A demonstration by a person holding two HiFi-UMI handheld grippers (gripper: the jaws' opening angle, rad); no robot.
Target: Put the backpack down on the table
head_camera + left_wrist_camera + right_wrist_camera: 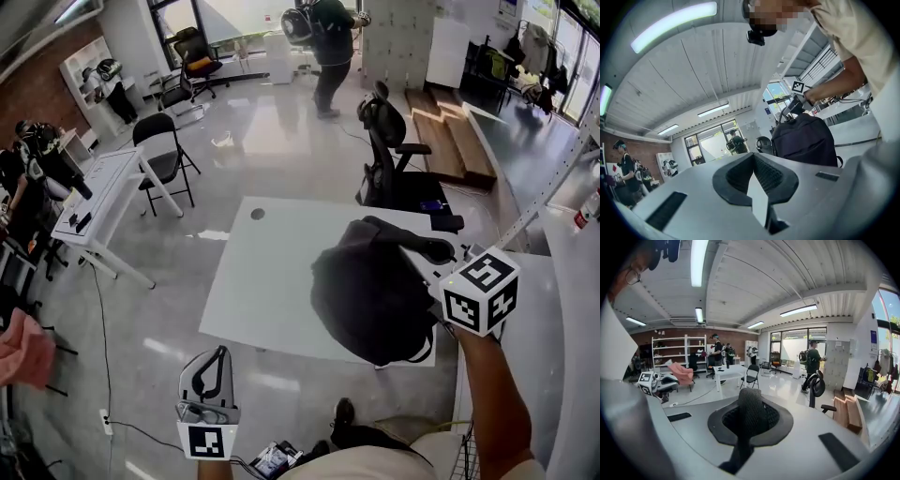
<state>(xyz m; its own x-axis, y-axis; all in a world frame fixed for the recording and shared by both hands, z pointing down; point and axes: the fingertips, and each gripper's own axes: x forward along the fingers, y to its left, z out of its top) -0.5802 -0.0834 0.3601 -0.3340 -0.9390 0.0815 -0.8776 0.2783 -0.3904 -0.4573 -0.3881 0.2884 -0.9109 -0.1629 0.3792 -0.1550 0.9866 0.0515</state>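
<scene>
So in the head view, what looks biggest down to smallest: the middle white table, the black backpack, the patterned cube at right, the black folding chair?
1. White table
2. Backpack
3. Marker cube and folding chair: about alike. The cube is close to the camera and the chair far off, so I won't rank them.

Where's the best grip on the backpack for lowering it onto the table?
Its top strap, from above. The backpack is upright over the table with its bulk below the strap, so a top grip should let the base land first. The right gripper is shut on that black mesh strap. The rounded body seems to offer little else narrow enough to pinch.
</scene>
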